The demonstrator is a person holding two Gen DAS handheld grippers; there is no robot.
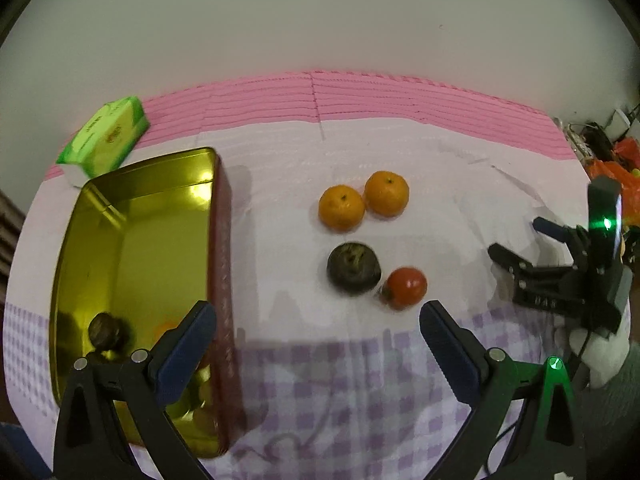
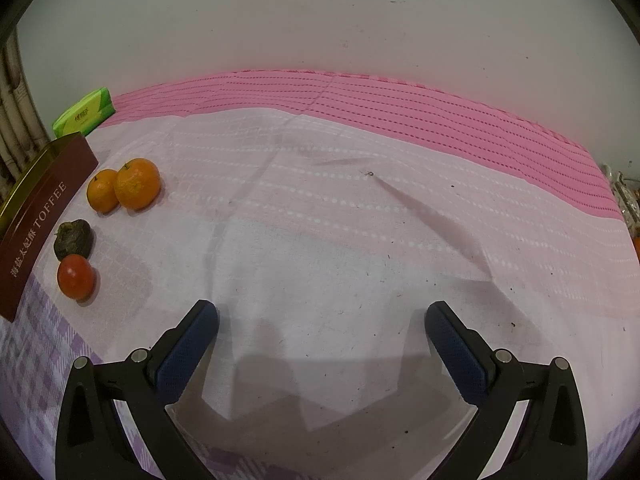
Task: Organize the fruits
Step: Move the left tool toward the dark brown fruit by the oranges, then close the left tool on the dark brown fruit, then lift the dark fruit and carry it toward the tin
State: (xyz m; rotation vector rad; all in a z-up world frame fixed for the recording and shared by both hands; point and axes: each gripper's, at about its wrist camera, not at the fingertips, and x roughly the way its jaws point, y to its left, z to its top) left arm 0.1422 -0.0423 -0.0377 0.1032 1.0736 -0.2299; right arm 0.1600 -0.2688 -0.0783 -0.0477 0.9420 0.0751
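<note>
Glossy gold tin (image 1: 132, 248) (maroon sides), two dimpled oranges (image 1: 341, 208) touching, wrinkled dark fruit (image 1: 353, 268), smooth tomato (image 1: 405, 288), left tongs (image 1: 318, 320) and right tongs (image 2: 322, 320) both spread wide, empty

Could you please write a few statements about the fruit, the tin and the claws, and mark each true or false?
1. Four fruits lie loose on the cloth: two round orange tangerines, a dark wrinkled round fruit and a small red tomato-like fruit. True.
2. The gold-lined rectangular metal tin is empty. False: a dark fruit already lies inside.
3. The right claw grips a tangerine. False: it is open over bare cloth.
4. The left claw is open and holds nothing. True.
5. The green tissue pack sits inside the tin. False: it lies behind the tin.
</note>
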